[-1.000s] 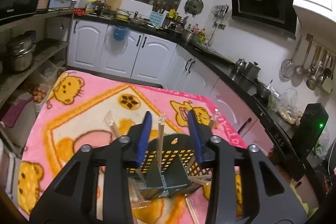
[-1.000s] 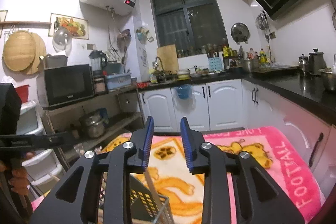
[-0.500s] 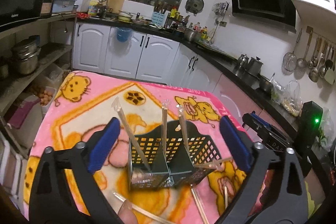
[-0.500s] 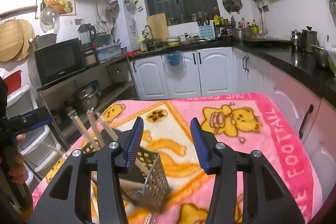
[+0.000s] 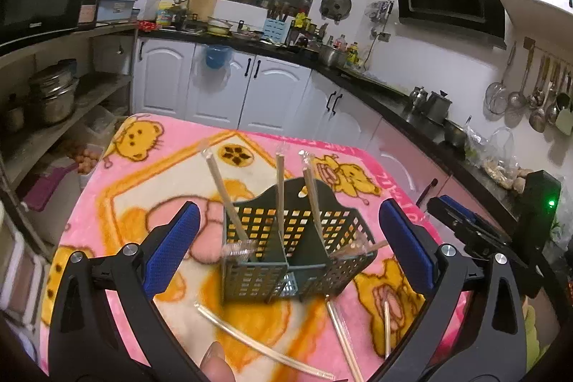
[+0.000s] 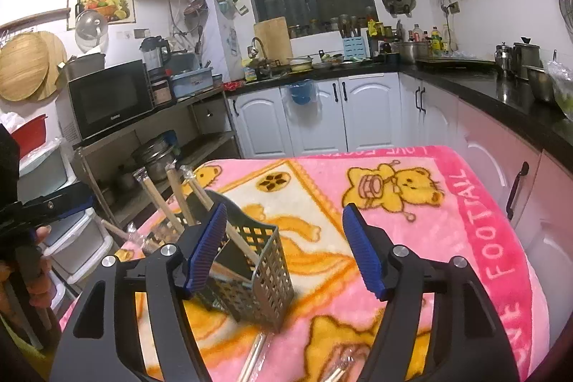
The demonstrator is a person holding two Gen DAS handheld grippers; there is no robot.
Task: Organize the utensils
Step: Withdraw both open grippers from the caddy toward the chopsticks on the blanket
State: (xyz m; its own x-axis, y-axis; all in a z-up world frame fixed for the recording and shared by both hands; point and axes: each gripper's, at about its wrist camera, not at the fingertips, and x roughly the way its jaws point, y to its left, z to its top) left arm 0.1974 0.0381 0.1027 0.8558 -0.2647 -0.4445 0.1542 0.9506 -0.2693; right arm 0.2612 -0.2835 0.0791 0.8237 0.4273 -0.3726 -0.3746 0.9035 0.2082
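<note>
Caddy [image 5: 286, 253] is a dark grey perforated plastic basket with compartments, standing upright on the pink bear-print blanket [image 5: 150, 174] that covers the surface. Three wrapped chopstick pairs [image 5: 279, 188] stand in it, long axes near vertical, tops leaning slightly apart; a fourth [image 5: 358, 247] lies tilted across its right rim. Loose wrapped pairs [image 5: 258, 339] lie flat on the blanket in front of the caddy, pointing different ways. Left gripper [image 5: 286, 249] fingers wide apart either side of the caddy, pads clear of it, holding nothing. Right gripper [image 6: 283, 249] fingers opening, no pad contact; caddy corner sits behind the left finger, nothing held. Left view shows the caddy's front, dividers and the loose pairs; right view shows its side wall [image 6: 265, 278], the standing pairs [image 6: 179, 199] leaning away, plus a hand [image 6: 35, 271] on the other gripper's handle at left edge.
</note>
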